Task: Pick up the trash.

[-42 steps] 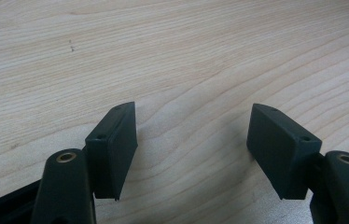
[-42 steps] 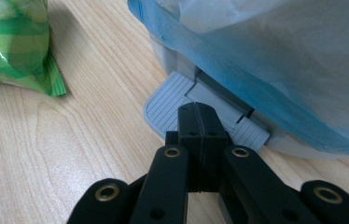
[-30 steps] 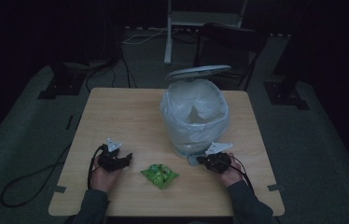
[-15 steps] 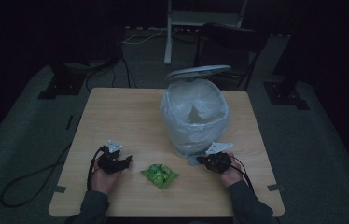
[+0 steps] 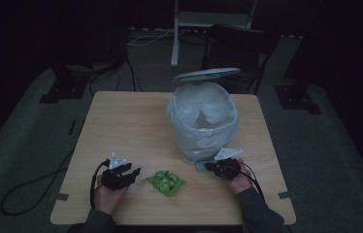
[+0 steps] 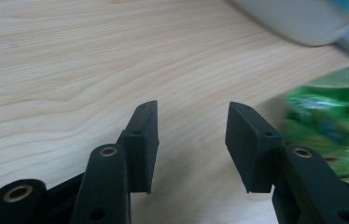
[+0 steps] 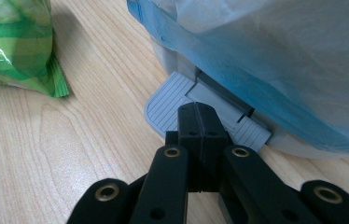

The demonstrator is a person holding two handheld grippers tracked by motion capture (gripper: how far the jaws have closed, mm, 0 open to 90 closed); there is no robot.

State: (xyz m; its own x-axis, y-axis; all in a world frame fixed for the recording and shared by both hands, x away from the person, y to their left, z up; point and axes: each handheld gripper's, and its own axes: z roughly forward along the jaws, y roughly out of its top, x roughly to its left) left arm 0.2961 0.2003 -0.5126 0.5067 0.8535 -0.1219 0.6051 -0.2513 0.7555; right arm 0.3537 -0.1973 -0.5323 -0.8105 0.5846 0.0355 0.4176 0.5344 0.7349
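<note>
A crinkled green packet (image 5: 166, 182) lies on the wooden table (image 5: 121, 126) near the front edge, between my two grippers. My left gripper (image 5: 132, 173) sits to its left, open, with bare wood between its jaws (image 6: 191, 126); the packet (image 6: 336, 121) is blurred just off the right jaw. My right gripper (image 5: 209, 166) is shut with nothing in it. Its tip (image 7: 199, 112) rests on the grey foot pedal (image 7: 165, 109) of a grey bin (image 5: 203, 121) lined with a pale bag (image 7: 280, 56). The bin's lid (image 5: 206, 75) stands raised. The packet (image 7: 14, 42) is at that view's upper left.
The bin stands at the table's centre right, close behind my right gripper. Cables trail from both grippers off the front edge. Dark stands, a chair and floor cables surround the table in the gloom.
My left gripper has slid slightly toward the front edge and the green packet. My right gripper stays on the pedal and the lid stays up.
</note>
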